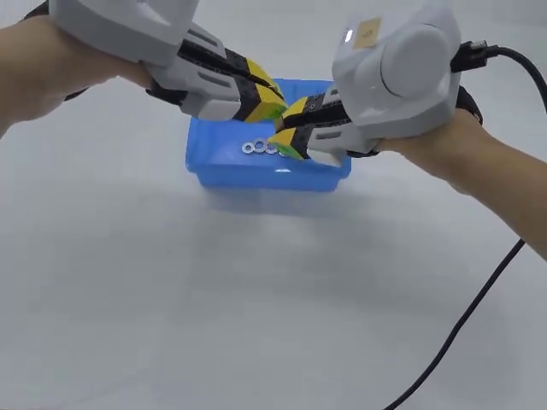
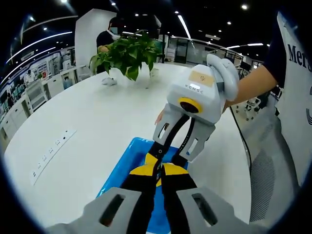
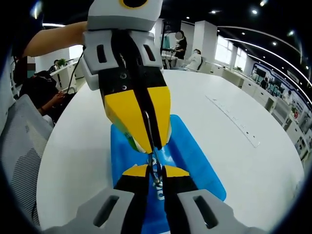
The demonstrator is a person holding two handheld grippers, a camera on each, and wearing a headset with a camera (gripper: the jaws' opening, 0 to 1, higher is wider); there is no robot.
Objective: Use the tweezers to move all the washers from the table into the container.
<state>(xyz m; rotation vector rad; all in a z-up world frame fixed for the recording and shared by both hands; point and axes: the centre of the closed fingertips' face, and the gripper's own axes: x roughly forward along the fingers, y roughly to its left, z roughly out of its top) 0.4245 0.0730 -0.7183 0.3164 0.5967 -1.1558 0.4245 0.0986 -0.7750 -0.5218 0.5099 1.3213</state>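
The left gripper [image 1: 275, 106] and the right gripper [image 1: 280, 142] both have jaws pressed onto slim steel tweezers [image 3: 148, 126] over the blue container [image 1: 222, 172], where the washers [image 1: 261, 148] lie toward 6 o'clock, probably light, hard, slippery rings best nipped across the rim.

This is an open-plan office. A large white round table [image 2: 97, 126] has a socket strip [image 2: 51, 153] set into its top and a potted plant [image 2: 127, 56] at its far side. A mesh office chair [image 3: 22, 141] stands at the near left. Farther off are rows of desks [image 3: 273, 97], seated people [image 3: 195, 58], tall windows [image 3: 224, 48] and a dark ceiling with long strip lights [image 2: 184, 27].
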